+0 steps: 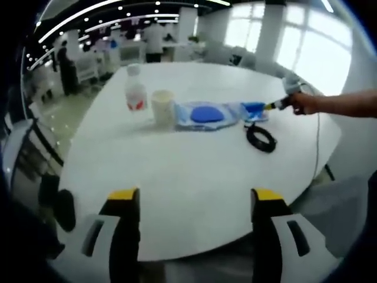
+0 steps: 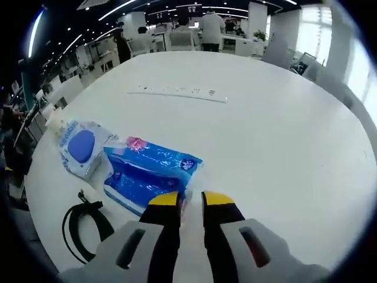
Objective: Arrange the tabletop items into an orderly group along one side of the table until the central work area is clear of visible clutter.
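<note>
Right tongs (image 2: 191,203) pinch the blue plastic tissue pack (image 2: 150,174) beside the black coiled cable (image 2: 82,227); left tongs (image 1: 194,197) gape wide, holding nothing.

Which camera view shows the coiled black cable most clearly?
The right gripper view shows the black cable best: it lies close, at the lower left, with its loop and plug end distinct beside the blue packet. In the left gripper view the same cable is a small dark coil, far across the table.
</note>
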The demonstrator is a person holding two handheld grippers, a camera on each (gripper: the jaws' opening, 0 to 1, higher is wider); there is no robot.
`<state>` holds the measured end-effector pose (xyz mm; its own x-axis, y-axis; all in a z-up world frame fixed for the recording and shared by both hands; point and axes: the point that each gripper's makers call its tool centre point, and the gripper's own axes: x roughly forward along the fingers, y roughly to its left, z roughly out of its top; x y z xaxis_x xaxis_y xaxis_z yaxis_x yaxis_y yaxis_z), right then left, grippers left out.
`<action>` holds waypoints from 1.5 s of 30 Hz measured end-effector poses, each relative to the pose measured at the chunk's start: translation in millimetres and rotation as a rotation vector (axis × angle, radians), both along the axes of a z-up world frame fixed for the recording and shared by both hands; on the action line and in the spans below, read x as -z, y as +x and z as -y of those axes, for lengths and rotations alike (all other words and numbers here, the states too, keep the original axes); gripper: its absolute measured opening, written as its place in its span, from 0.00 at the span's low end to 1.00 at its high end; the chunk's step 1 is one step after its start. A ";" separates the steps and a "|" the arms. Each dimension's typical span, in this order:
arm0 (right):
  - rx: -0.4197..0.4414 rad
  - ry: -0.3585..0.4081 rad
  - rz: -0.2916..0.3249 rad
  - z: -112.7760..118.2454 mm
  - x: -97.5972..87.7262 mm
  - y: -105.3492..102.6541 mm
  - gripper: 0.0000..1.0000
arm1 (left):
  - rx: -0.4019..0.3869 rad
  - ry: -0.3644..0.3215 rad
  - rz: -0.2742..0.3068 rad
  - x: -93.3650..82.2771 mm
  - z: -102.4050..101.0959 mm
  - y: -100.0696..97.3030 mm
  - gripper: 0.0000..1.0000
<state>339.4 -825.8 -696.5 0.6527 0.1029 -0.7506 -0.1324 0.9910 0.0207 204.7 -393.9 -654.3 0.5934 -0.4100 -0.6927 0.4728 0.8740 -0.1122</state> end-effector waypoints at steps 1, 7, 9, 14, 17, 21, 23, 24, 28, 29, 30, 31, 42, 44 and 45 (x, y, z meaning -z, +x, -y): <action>0.000 0.003 0.001 -0.8 -1.0 0.1 0.15 | 0.000 0.000 -0.001 0.1 0.0 -0.2 0.74; 0.011 0.054 0.025 -8.9 -10.3 1.4 0.18 | -0.008 -0.010 0.007 -1.8 -0.1 1.4 0.74; 0.026 0.073 0.034 -9.8 -13.7 0.3 0.21 | -0.010 -0.018 0.018 -3.7 0.2 3.2 0.74; 0.010 0.088 0.070 -13.8 -20.3 2.4 0.30 | -0.004 -0.017 0.014 -2.1 2.0 2.5 0.74; 0.065 0.055 0.117 6.6 8.9 30.9 0.37 | 0.000 -0.026 0.022 -4.2 4.1 2.7 0.75; 0.012 0.083 0.148 -38.4 -26.6 -15.4 0.42 | -0.001 -0.027 0.019 -3.2 3.4 2.3 0.75; 0.016 0.081 0.161 -48.0 -37.4 -30.7 0.46 | -0.004 -0.033 0.020 -4.0 3.6 2.7 0.76; 0.022 0.086 0.172 -58.1 -46.9 -46.4 0.48 | -0.005 -0.035 0.021 -4.4 3.4 3.0 0.76; 0.017 0.166 0.112 -25.6 -16.2 -7.3 0.54 | -0.005 -0.036 0.020 -4.2 3.8 2.8 0.76; 0.001 0.190 0.127 -28.6 -16.1 5.2 0.56 | -0.004 -0.038 0.021 -4.4 4.3 3.0 0.77; -0.001 0.195 0.130 -28.9 -17.0 6.9 0.58 | -0.004 -0.038 0.021 -4.4 4.2 3.1 0.77; -0.013 0.183 0.159 -32.9 -20.6 -3.0 0.60 | -0.005 -0.036 0.021 -4.2 3.9 3.2 0.77; -0.024 0.192 0.220 -58.5 -26.8 -41.8 0.68 | -0.020 -0.037 0.006 -2.5 1.3 2.9 0.81; -0.020 0.196 0.220 -62.7 -27.1 -52.3 0.69 | -0.020 -0.032 0.004 -1.7 0.8 2.9 0.82; -0.023 0.194 0.217 -66.0 -27.1 -58.5 0.70 | -0.020 -0.035 0.003 -1.8 1.1 2.9 0.82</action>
